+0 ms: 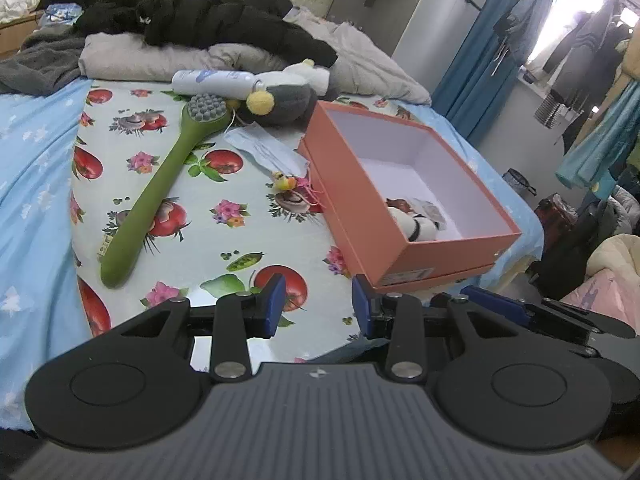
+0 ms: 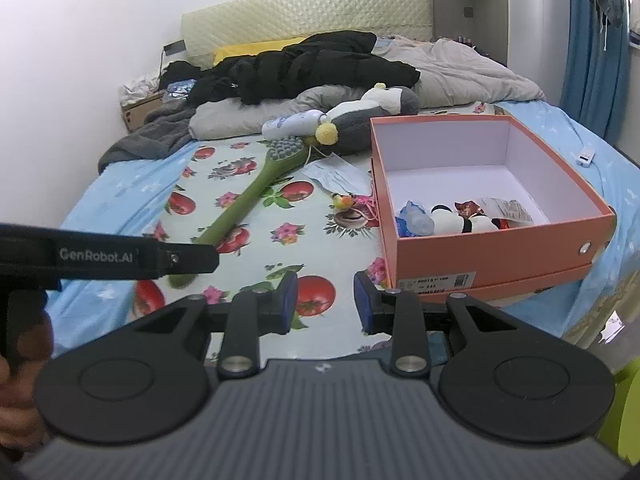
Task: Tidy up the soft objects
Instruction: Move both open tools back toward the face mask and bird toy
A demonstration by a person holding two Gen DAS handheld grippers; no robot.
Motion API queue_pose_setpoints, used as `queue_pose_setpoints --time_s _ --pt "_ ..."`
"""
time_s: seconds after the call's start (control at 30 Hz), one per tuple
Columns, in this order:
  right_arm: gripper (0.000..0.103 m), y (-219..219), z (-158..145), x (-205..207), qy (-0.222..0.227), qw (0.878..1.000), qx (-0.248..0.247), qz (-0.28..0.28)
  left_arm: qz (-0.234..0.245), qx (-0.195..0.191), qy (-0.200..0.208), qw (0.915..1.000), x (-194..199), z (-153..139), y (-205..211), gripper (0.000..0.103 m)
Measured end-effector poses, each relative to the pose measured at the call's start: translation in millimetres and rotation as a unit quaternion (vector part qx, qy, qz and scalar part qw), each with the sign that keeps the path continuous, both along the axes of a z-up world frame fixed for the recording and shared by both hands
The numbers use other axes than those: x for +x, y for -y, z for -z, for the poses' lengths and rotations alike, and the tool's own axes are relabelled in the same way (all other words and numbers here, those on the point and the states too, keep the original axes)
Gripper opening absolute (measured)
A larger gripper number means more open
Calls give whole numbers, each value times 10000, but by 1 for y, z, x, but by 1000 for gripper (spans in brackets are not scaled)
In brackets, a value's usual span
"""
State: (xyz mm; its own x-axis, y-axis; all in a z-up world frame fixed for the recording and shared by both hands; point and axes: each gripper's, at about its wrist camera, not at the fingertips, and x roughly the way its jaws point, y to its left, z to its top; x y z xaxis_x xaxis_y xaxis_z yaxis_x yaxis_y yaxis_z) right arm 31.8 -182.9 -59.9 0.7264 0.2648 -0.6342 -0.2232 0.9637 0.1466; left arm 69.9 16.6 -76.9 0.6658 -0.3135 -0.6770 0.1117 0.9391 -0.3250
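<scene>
An open orange box (image 1: 360, 200) (image 2: 496, 248) sits on the bed's fruit-print mat and holds a small panda plush (image 2: 460, 220) and some wrappers. A grey and white penguin plush (image 1: 288, 100) (image 2: 360, 124), a blue face mask (image 1: 264, 148) (image 2: 336, 176) and a tiny bird toy (image 1: 285, 181) (image 2: 343, 201) lie left of and behind the box. My left gripper (image 1: 319, 304) is open and empty near the mat's front edge. My right gripper (image 2: 326, 300) is open and empty, in front of the box's near left corner.
A green long-handled brush (image 1: 160, 184) (image 2: 248, 200) lies diagonally on the mat. A white bottle (image 1: 216, 82) (image 2: 294, 124) lies by the penguin. Black jacket (image 1: 208, 16) and grey bedding are piled behind. The left gripper's arm (image 2: 108, 258) crosses the right view's left side.
</scene>
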Motion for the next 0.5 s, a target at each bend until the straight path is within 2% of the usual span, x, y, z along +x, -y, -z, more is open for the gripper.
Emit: queue_pose_setpoints --time_s 0.33,0.5 --pt "34 -22 29 47 -35 9999 -137 -81 -159 -20 -379 9992 90 43 -27 48" --pt "34 -42 43 81 11 9991 -259 -343 -427 -264 -544 9973 140 66 -50 51"
